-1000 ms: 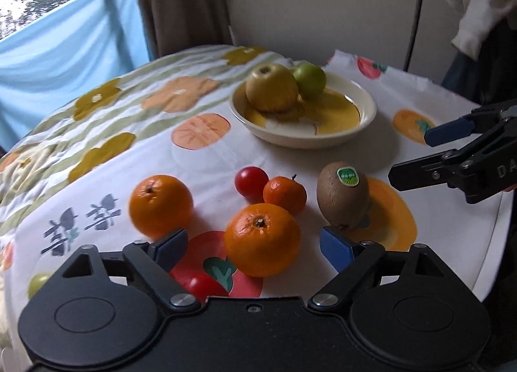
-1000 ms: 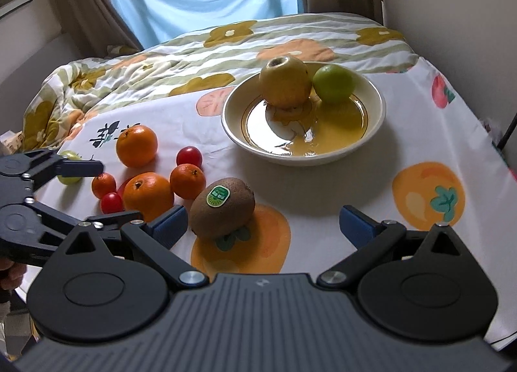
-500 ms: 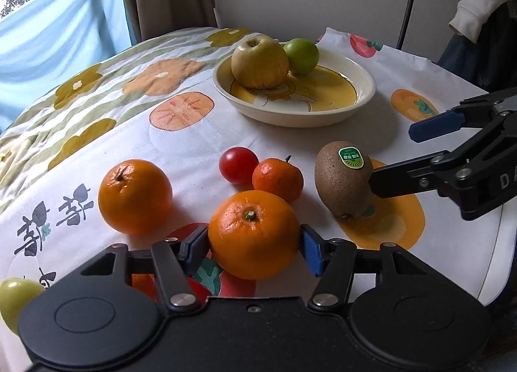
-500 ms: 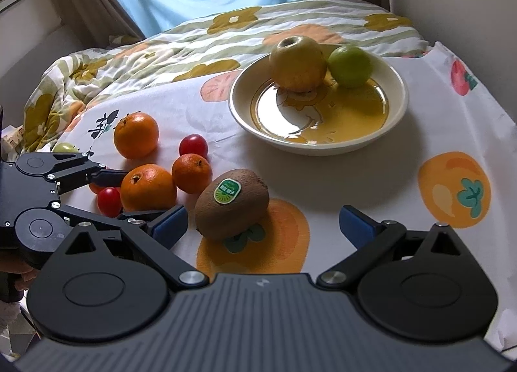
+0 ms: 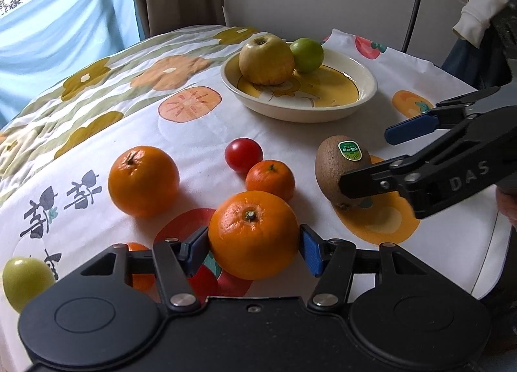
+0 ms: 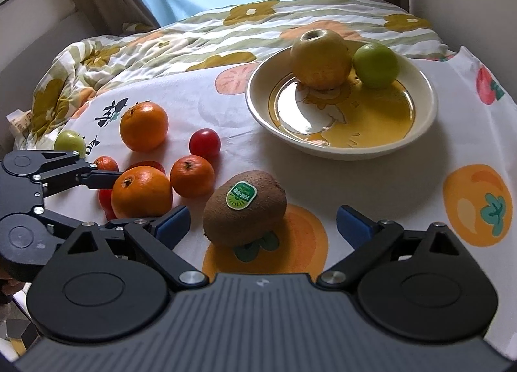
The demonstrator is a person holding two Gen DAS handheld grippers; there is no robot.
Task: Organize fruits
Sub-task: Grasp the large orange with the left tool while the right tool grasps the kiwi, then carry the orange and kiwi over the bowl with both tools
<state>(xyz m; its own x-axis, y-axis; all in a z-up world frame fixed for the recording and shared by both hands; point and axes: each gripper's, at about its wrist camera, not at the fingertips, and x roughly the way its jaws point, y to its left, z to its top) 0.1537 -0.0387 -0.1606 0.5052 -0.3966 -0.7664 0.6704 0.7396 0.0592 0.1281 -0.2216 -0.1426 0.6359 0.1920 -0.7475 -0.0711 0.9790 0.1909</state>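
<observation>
Left gripper [image 5: 253, 247] clamped on a large orange [image 5: 253, 234], both blue pads touching its sides, on the cloth [image 5: 194, 132]. Right gripper [image 6: 262, 221] spread wide, its fingers flanking the kiwi [image 6: 244, 208] without contact. Bowl [image 6: 423, 113] behind holds a yellow apple [image 6: 320, 58] and a green fruit [image 6: 374, 65].

A yellow apple [image 5: 266, 59] and green fruit [image 5: 307, 54] sit in the bowl [image 5: 365, 99]; near it, on the cloth, lie oranges [image 5: 253, 234], a tomato [image 5: 243, 154] and a stickered kiwi [image 5: 339, 175].
</observation>
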